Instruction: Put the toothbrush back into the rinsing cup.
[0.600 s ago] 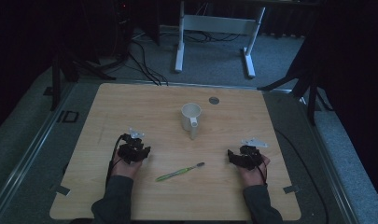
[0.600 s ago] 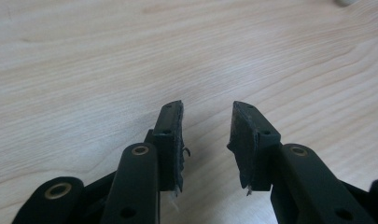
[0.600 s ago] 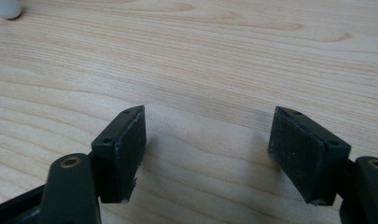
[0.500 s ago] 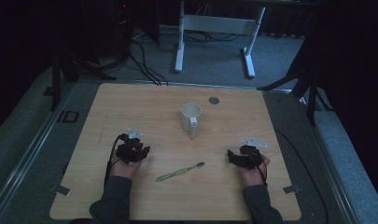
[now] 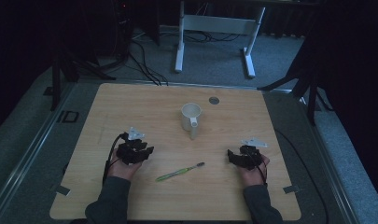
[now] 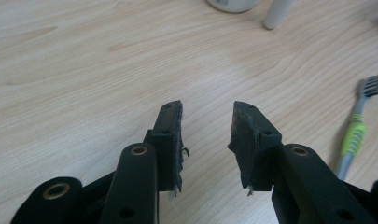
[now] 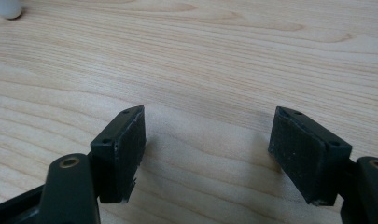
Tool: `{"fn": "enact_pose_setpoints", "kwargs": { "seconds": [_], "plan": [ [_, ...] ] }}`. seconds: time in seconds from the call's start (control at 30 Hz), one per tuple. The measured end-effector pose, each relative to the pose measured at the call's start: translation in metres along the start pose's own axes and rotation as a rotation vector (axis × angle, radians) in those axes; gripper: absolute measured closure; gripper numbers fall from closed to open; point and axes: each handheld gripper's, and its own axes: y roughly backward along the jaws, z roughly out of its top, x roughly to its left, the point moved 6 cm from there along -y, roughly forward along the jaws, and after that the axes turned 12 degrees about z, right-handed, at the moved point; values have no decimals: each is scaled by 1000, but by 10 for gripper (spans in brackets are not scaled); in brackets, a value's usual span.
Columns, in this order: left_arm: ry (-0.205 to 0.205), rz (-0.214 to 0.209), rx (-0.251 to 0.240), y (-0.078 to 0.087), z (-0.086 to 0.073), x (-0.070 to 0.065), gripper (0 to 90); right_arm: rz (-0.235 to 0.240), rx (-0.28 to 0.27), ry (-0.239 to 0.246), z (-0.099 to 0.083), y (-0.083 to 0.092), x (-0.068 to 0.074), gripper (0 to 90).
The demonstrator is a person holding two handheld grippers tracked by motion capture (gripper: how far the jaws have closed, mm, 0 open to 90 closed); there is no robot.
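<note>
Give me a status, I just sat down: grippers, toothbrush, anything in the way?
Left gripper open, empty. Right gripper open, wider, empty. Toothbrush flat on table between them, untouched. Mug farther back, clear of it.

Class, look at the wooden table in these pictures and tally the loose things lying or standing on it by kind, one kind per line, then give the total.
White mug: 1
Green toothbrush: 1
Small dark round disc: 1
Total: 3
</note>
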Motion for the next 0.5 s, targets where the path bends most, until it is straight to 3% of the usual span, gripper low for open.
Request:
{"fn": "enact_pose_setpoints", "kwargs": {
  "seconds": [0.2, 0.5],
  "plan": [
    [-61, -12, -5, 8, 7, -4, 636, 0, 0, 1, 0, 0, 0, 266],
    [-78, -50, 18, 13, 13, -7, 642, 0, 1, 2, 0, -1, 0, 261]
  ]
}}
